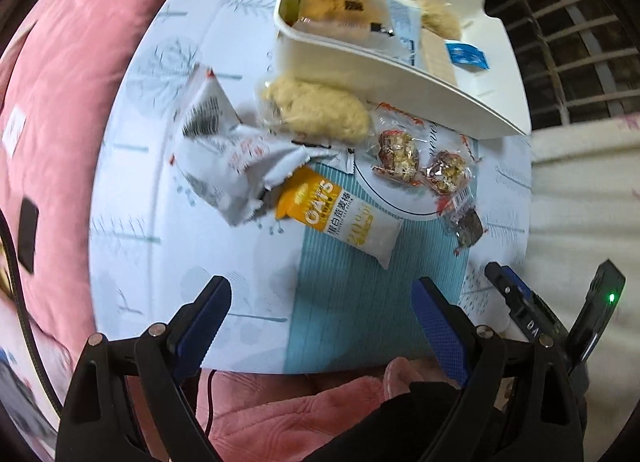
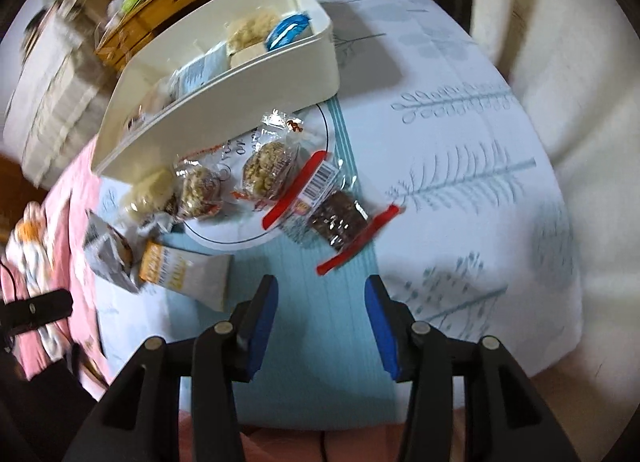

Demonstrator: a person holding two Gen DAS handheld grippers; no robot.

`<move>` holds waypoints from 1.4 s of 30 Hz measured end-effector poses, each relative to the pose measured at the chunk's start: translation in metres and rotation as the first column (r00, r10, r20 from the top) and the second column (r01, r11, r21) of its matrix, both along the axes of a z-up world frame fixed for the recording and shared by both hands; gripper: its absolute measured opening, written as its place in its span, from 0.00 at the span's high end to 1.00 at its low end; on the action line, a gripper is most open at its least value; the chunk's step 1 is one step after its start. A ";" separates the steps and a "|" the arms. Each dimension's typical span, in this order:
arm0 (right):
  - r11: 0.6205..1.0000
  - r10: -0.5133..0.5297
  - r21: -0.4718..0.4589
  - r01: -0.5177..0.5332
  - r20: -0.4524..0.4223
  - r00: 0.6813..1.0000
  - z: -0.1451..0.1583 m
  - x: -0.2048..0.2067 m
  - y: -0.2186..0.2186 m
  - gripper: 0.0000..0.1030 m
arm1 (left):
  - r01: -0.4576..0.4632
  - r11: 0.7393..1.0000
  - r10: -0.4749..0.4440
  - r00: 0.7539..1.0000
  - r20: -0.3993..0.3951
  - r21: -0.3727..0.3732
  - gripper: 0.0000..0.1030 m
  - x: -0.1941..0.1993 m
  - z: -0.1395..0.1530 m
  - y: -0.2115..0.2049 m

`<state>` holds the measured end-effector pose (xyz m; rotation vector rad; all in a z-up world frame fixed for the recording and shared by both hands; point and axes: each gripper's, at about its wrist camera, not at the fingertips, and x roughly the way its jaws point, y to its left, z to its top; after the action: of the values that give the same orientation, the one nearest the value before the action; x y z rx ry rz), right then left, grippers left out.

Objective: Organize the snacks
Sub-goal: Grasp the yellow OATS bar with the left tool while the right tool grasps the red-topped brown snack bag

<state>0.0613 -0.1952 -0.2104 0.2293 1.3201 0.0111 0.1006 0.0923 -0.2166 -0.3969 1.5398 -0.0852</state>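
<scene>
A white bin (image 1: 384,58) (image 2: 224,90) at the back of the round table holds several wrapped snacks. In front of it lie loose snacks: a pale puffed cake (image 1: 320,108) (image 2: 150,192), a grey crumpled packet (image 1: 224,158) (image 2: 106,254), an orange and white oats bar (image 1: 340,218) (image 2: 184,274), two nut clusters (image 1: 400,156) (image 2: 266,170) and a dark bar in clear wrap (image 1: 466,226) (image 2: 340,218). My left gripper (image 1: 322,298) is open and empty, short of the oats bar. My right gripper (image 2: 320,294) is open and empty, just short of the dark bar.
The table wears a pale blue tree-print cloth (image 1: 192,242) (image 2: 460,182). A pink quilt (image 1: 60,102) lies to the left. The right gripper's body (image 1: 560,314) shows at the left view's lower right. Wooden furniture (image 2: 160,2) stands behind the bin.
</scene>
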 end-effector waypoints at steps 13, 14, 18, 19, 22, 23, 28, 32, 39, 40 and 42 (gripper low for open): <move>0.886 0.458 -0.099 -0.453 0.046 0.888 -0.017 0.022 0.006 0.56 | -0.325 0.945 0.325 0.945 0.041 -0.025 0.12 -0.008 -0.033 -0.029; 0.873 0.483 -0.111 -0.476 0.054 0.874 -0.019 0.023 0.007 0.56 | -0.349 0.937 0.350 0.935 0.053 -0.024 0.12 -0.008 -0.037 -0.031; 0.808 0.584 -0.171 -0.564 0.098 0.806 -0.026 0.021 0.011 0.56 | -0.422 0.906 0.422 0.902 0.089 -0.017 0.12 -0.005 -0.049 -0.034; 0.799 0.596 -0.177 -0.575 0.104 0.796 -0.028 0.020 0.010 0.56 | -0.440 0.898 0.438 0.893 0.100 -0.010 0.12 -0.004 -0.052 -0.035; 0.779 0.623 -0.189 -0.598 0.120 0.773 -0.035 0.018 0.008 0.56 | -0.489 0.872 0.482 0.867 0.123 0.025 0.12 0.000 -0.064 -0.039; 0.772 0.632 -0.190 -0.607 0.126 0.764 -0.037 0.017 0.008 0.56 | -0.507 0.861 0.500 0.856 0.130 0.031 0.14 0.001 -0.068 -0.041; 0.726 0.687 -0.223 -0.650 0.186 0.703 -0.039 0.010 0.007 0.56 | -0.565 0.820 0.554 0.824 0.118 0.092 0.24 0.007 -0.086 -0.045; 0.693 0.720 -0.269 -0.669 0.202 0.664 -0.040 0.008 0.007 0.56 | -0.581 0.806 0.571 0.813 0.114 0.113 0.29 0.014 -0.094 -0.051; 0.692 0.720 -0.292 -0.660 0.214 0.660 -0.042 0.016 0.000 0.55 | -0.567 0.806 0.558 0.824 0.098 0.169 0.48 0.028 -0.101 -0.063; 0.686 0.725 -0.297 -0.664 0.214 0.654 -0.043 0.017 0.000 0.53 | -0.567 0.806 0.558 0.824 0.100 0.169 0.51 0.030 -0.101 -0.065; 0.678 0.732 -0.312 -0.666 0.206 0.649 -0.045 0.019 0.001 0.44 | -0.569 0.804 0.560 0.822 0.104 0.171 0.57 0.032 -0.101 -0.068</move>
<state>0.0799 -0.1941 -0.2550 -0.4783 1.0003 0.5578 0.1329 0.0242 -0.3179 -0.6779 1.3096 0.5205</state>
